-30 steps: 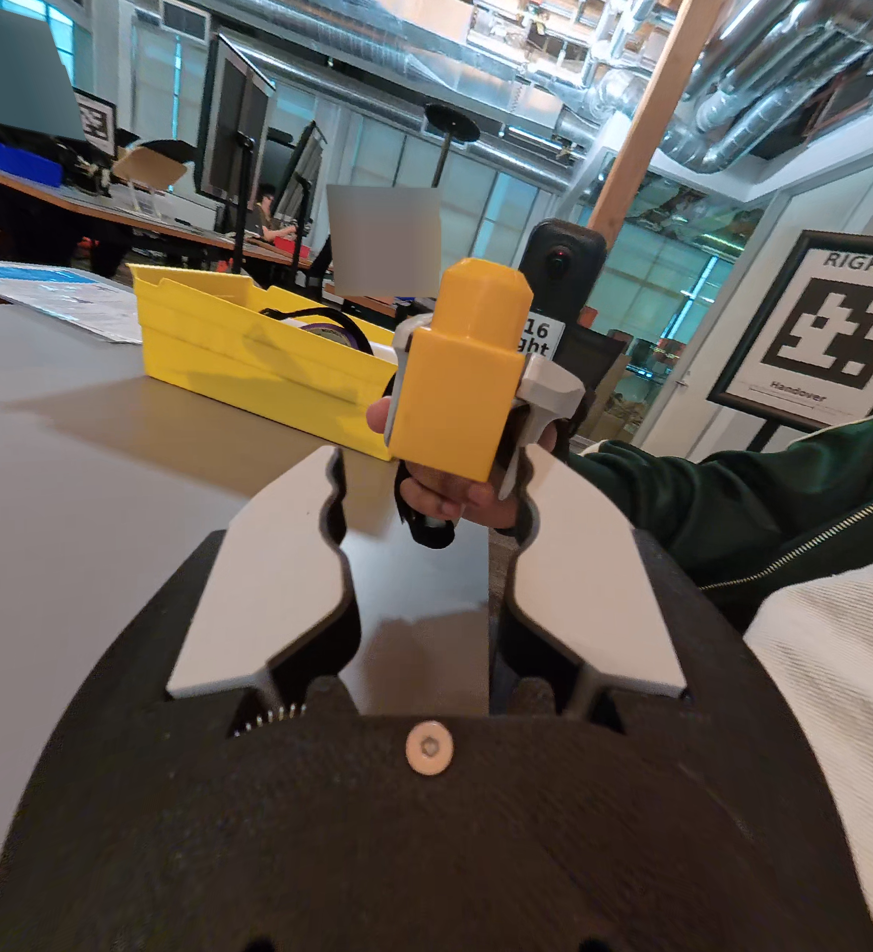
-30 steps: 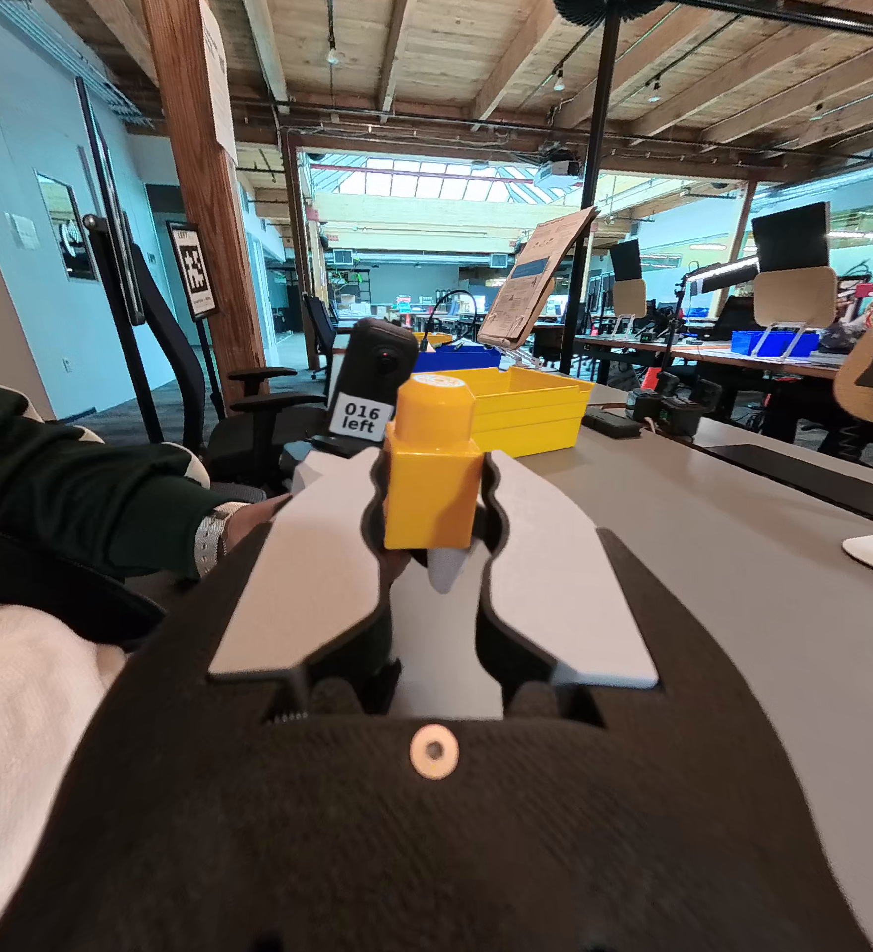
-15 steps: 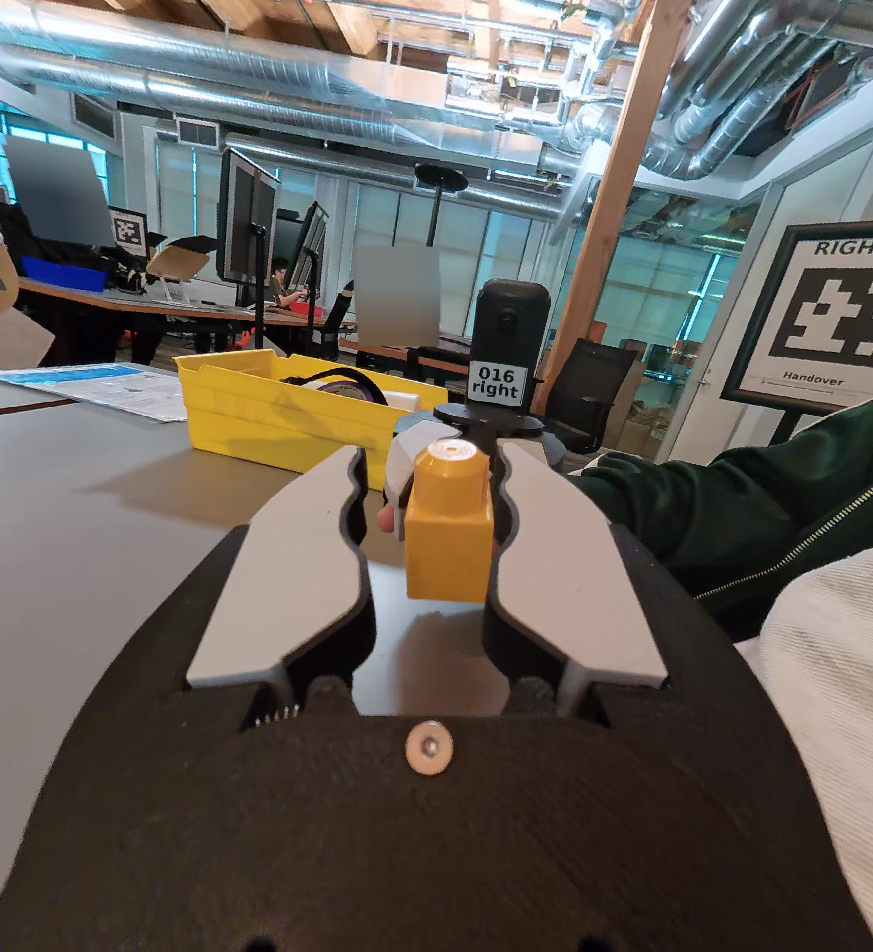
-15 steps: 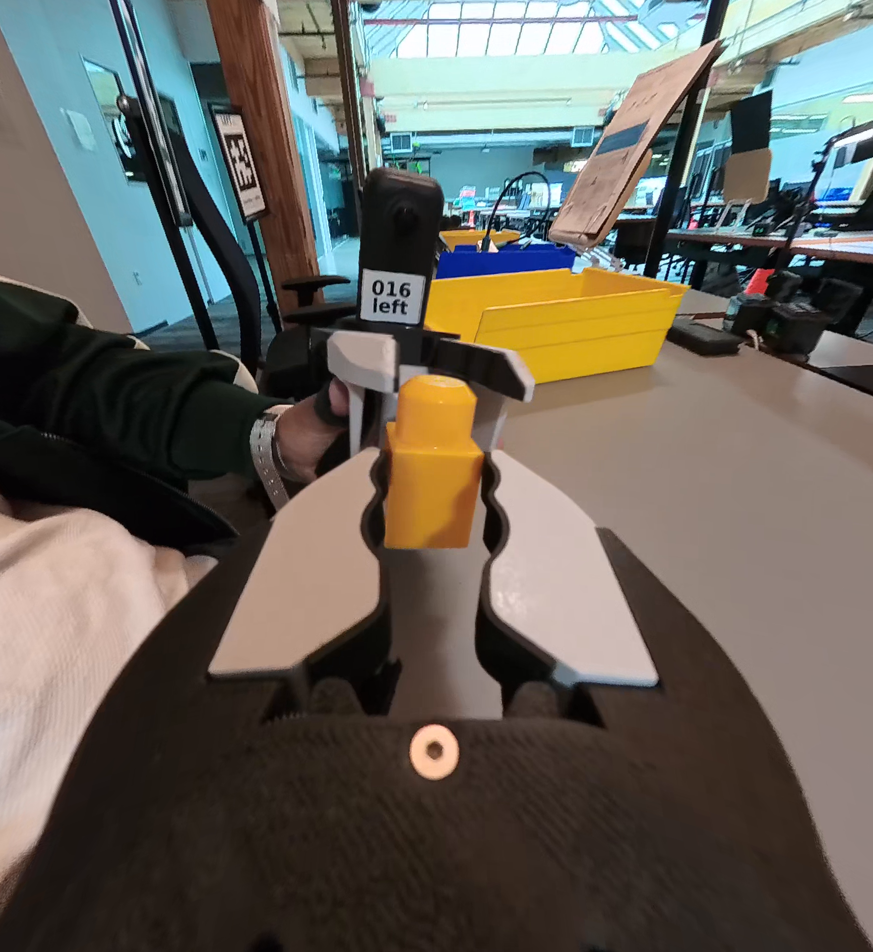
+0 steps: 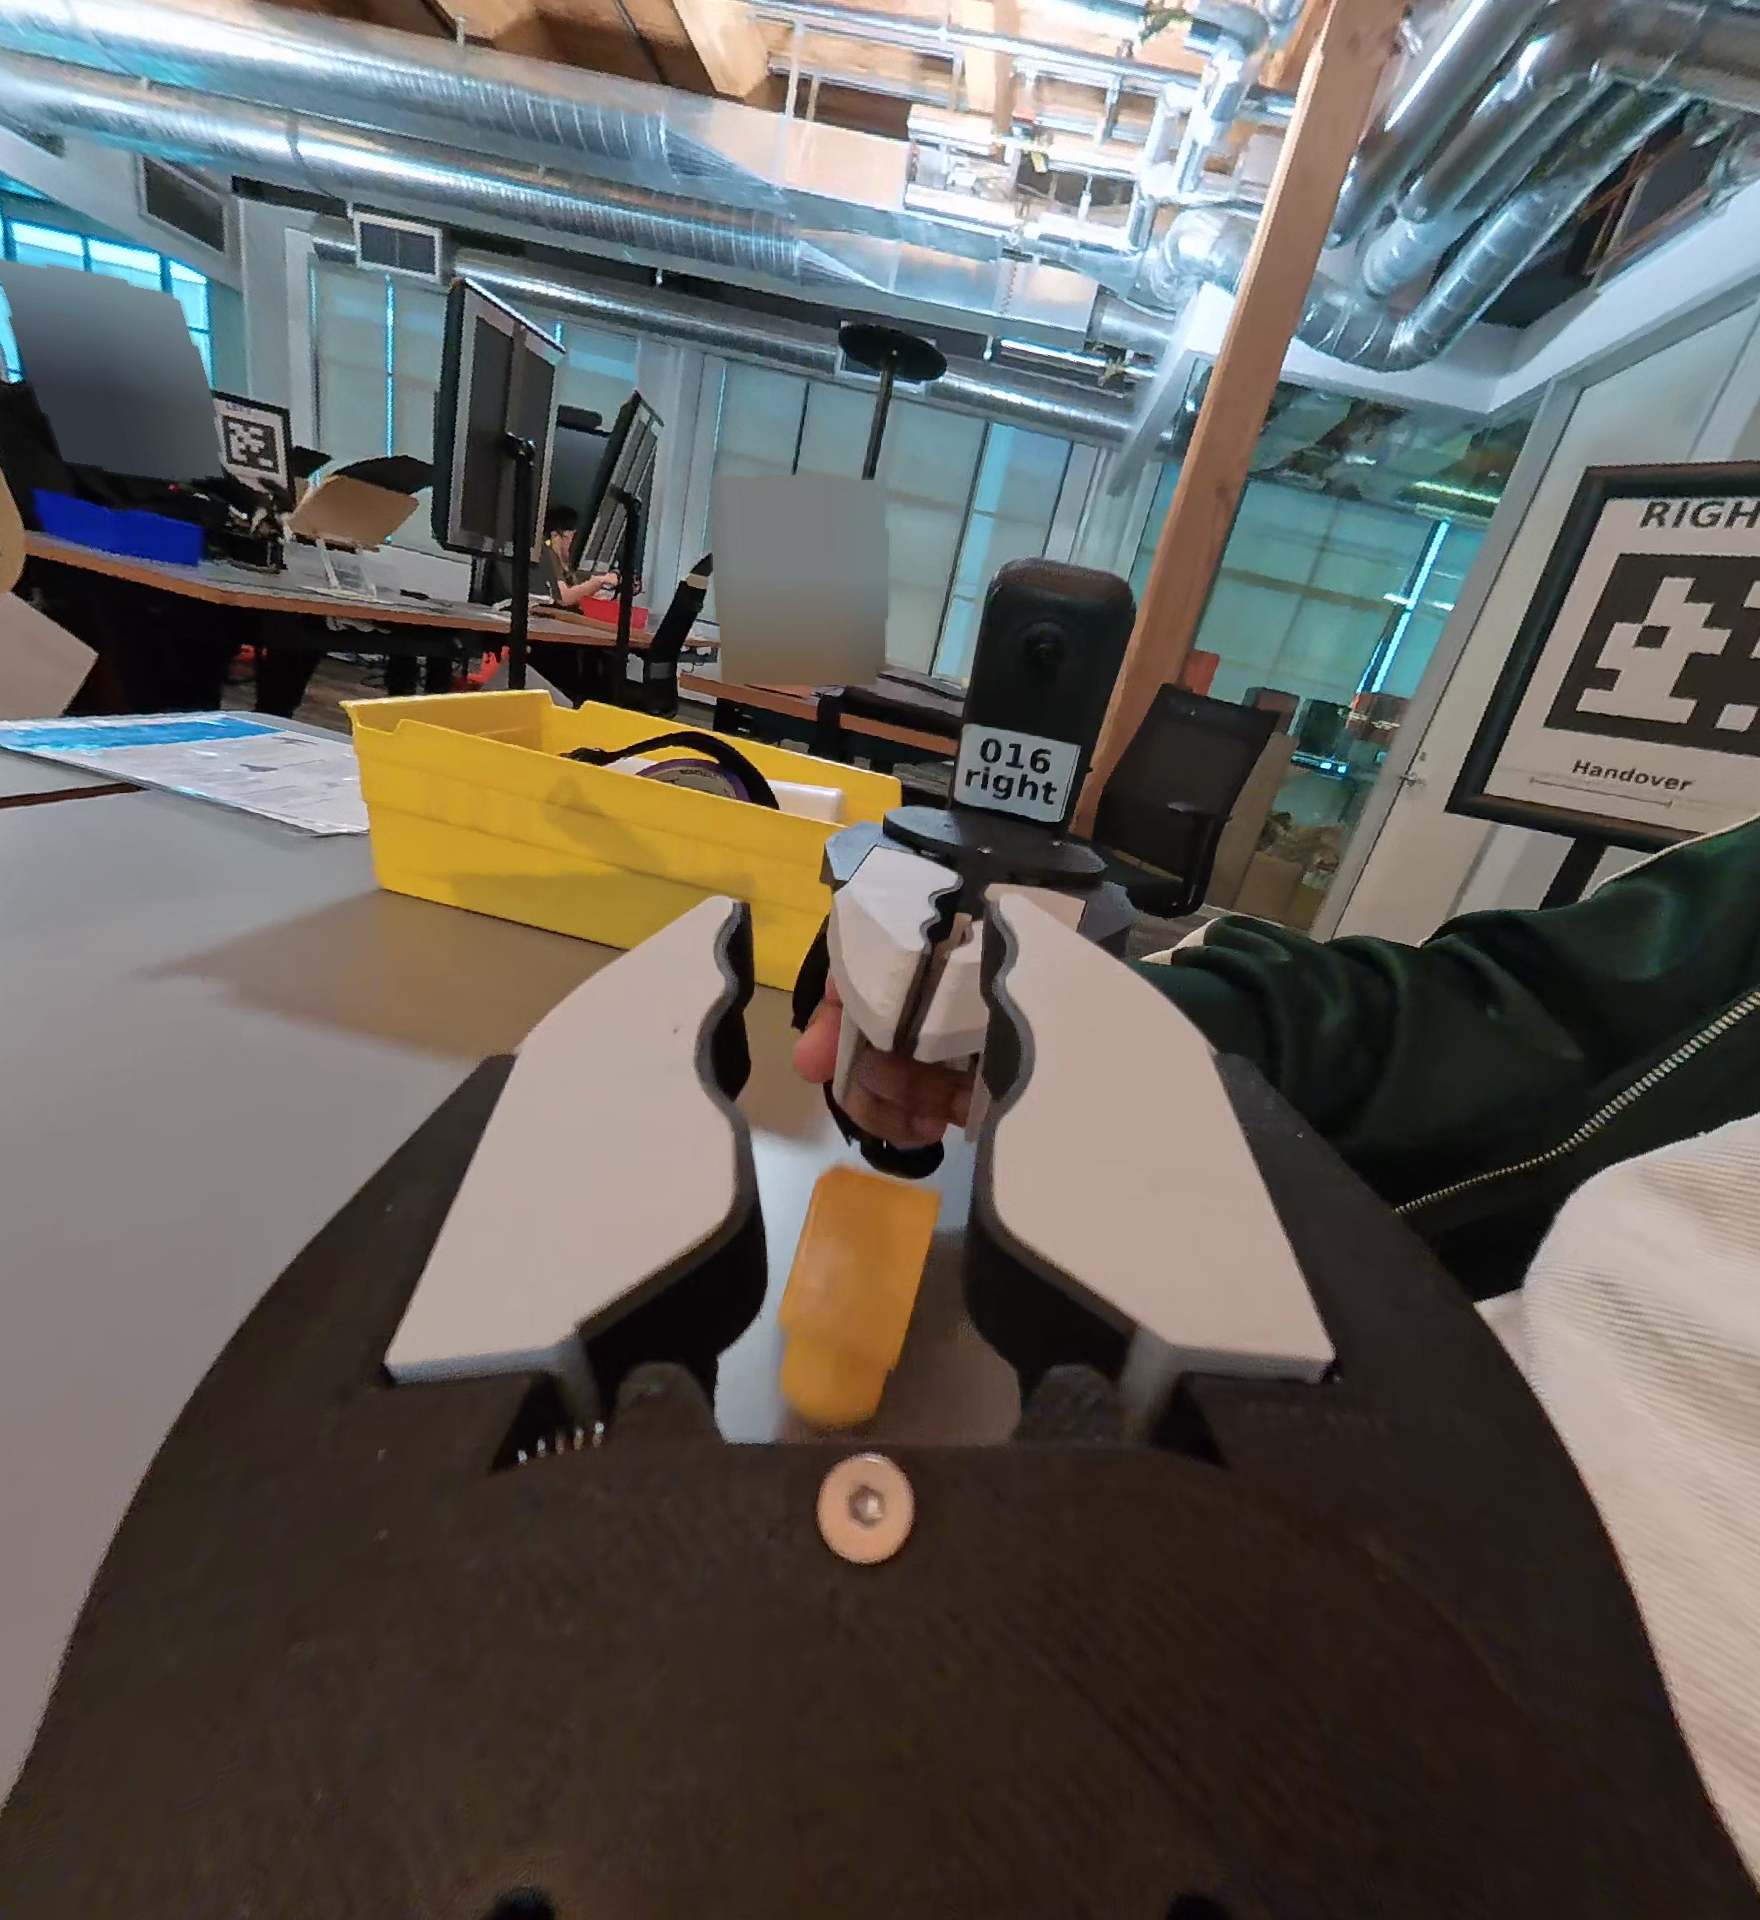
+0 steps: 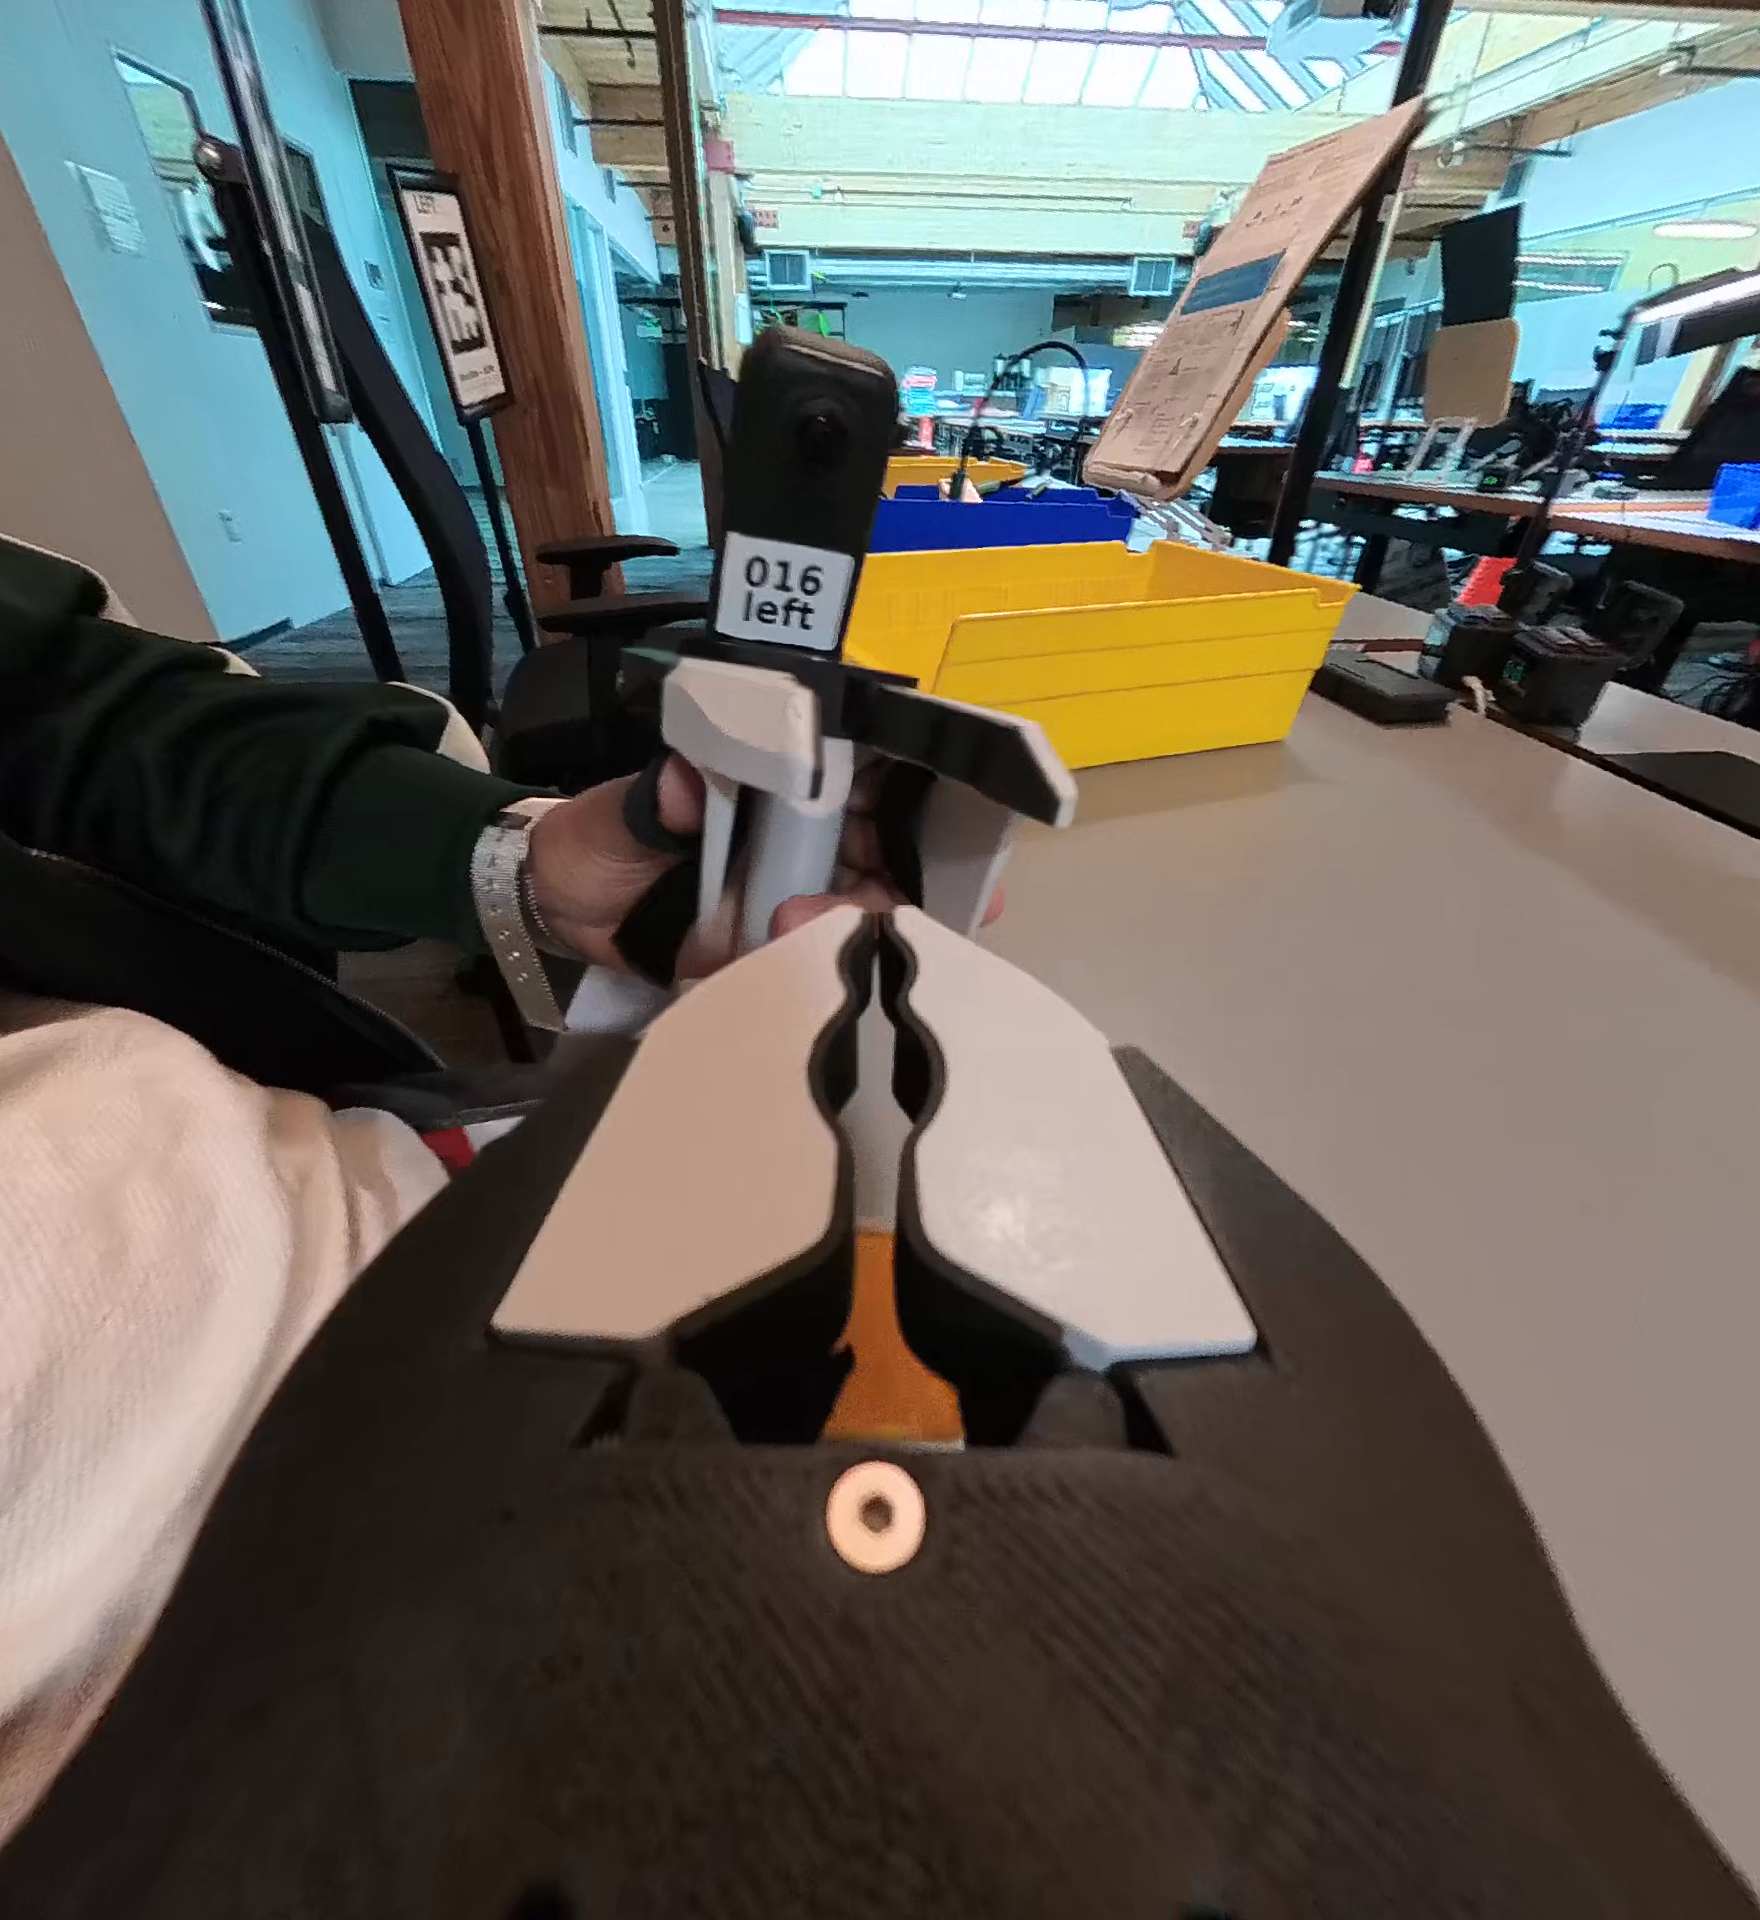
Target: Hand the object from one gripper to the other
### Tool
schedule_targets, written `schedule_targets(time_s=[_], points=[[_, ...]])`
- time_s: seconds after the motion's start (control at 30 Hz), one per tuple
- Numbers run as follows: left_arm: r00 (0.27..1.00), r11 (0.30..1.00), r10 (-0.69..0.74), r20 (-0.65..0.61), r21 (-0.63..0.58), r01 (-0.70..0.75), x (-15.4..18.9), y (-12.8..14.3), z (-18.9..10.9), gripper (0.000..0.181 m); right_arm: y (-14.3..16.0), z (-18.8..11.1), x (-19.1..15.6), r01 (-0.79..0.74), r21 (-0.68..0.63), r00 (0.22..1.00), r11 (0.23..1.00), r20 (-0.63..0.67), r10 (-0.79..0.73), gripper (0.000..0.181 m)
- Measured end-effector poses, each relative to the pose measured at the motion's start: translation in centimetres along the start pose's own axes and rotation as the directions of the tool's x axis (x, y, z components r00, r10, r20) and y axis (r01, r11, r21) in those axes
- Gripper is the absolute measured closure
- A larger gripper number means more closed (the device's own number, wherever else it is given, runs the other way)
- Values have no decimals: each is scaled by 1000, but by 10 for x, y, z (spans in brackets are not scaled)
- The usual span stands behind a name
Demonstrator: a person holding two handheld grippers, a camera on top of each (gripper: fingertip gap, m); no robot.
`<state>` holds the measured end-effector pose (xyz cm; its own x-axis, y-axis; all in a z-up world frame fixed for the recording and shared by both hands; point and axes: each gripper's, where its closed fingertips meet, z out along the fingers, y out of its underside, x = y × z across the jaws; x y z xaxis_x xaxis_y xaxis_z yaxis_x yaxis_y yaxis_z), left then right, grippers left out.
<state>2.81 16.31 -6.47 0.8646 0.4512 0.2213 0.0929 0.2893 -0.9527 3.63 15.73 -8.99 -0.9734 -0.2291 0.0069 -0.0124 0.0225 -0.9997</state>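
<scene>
Block (image 5: 850,1299), yellow and blurred, sits loose below our left gripper (image 5: 860,997), whose fingers gape wide around nothing. Beyond the block, our right gripper (image 6: 881,940) is pinched closed on nothing.

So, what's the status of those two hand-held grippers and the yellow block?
Left hand-held gripper open, empty. Right hand-held gripper shut, empty. Yellow block loose, blurred, low between left's fingers. Yellow bin off behind.

Two wrist cameras face each other low over a grey table (image 5: 180,1039). The left wrist view looks along its open left gripper (image 5: 860,1029) toward the right gripper (image 5: 912,966) close ahead. The right wrist view looks back the opposite way. Both share the yellow block (image 5: 850,1299) below.
</scene>
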Motion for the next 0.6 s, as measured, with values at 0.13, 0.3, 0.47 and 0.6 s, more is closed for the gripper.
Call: schedule_targets(time_s=[0.13, 0.3, 0.47, 0.6], points=[[999, 998, 8, 44, -56, -5, -8, 10, 1, 139, 5, -4, 15, 14, -38, 996, 999, -84, -17, 174], [998, 991, -7, 57, -134, 15, -11, 24, 4, 136, 6, -17, 32, -18, -46, 988, 999, -156, 11, 155], [998, 975, -22, 60, -222, 35, -11, 41, 8, 135, 33, -34, 33, -216, -257, 970, 942, -162, 179, 114], [998, 974, -29, 64, -221, 42, -13, 41, 7, 135, 62, -53, 35, -219, -420, 968, 881, -208, 142, 118]])
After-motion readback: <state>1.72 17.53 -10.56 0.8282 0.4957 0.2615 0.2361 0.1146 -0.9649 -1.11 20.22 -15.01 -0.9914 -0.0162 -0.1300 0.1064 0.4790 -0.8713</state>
